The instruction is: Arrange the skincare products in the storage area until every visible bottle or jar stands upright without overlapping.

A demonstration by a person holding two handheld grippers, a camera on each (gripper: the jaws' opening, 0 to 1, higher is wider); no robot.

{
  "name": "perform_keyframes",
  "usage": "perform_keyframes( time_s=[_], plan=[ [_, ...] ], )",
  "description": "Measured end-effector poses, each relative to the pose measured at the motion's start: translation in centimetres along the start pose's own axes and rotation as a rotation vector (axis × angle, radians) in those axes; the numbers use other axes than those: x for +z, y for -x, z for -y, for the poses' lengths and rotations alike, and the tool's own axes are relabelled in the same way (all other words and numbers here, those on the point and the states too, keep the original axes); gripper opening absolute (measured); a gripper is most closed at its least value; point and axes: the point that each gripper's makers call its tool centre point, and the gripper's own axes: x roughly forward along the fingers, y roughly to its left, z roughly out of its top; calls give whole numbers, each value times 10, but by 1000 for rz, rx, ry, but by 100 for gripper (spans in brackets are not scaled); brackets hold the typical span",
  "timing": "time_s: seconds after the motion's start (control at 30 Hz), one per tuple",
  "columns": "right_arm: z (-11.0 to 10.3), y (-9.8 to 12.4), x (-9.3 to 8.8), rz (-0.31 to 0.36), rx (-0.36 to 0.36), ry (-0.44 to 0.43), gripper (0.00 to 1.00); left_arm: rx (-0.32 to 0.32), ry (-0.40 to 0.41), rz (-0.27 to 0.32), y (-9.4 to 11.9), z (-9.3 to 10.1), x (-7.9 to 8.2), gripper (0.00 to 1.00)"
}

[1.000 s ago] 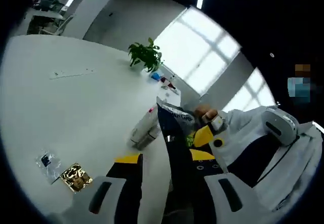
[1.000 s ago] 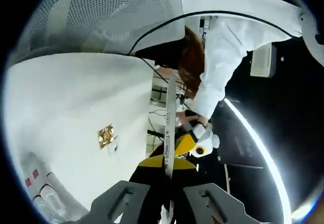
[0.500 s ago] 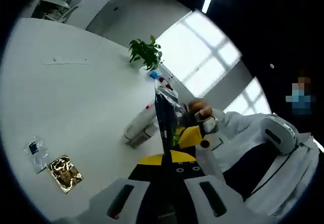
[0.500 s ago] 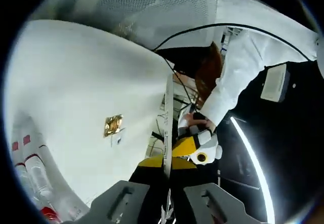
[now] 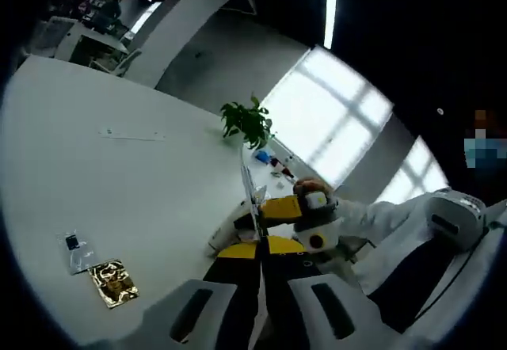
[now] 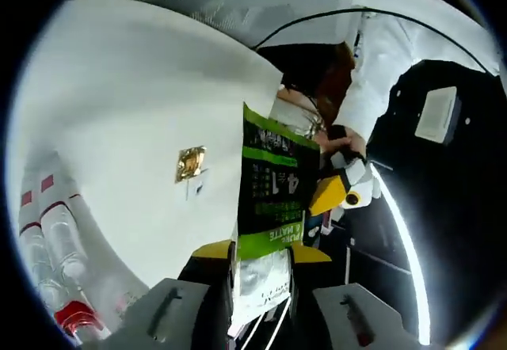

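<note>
We pinch a green sachet (image 6: 269, 199) between both grippers, the right gripper (image 6: 257, 287) and left gripper (image 5: 257, 259) clamped on it above the white table (image 6: 127, 97); pulling apart could tear it.

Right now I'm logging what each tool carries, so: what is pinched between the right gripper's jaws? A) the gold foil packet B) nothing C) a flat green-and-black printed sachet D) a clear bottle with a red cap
C: in the right gripper view the green-and-black sachet rises from between the right gripper jaws, while the gold foil packet lies apart on the white table.
</note>
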Motion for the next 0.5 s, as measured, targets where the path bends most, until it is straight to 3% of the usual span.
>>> perform_keyframes(
  time_s=[0.17, 0.3, 0.4, 0.47, 0.5],
  plan=[
    [1, 15, -17, -94, 8, -145, 22, 15, -21, 69, 12, 0, 11, 0],
    [0, 27, -29, -157, -26, -412, 23, 24, -52, 97, 20, 0, 17, 0],
    [-10, 33, -37, -211, 6, -620, 26, 40, -62, 115, 25, -3, 19, 0],
    [-10, 40, -44, -242, -17, -717, 26, 43, -64, 131, 26, -1, 20, 0],
    [-11, 44, -46, -252, -22, -829, 25, 46, -73, 138, 27, 0, 20, 0]
  ],
)
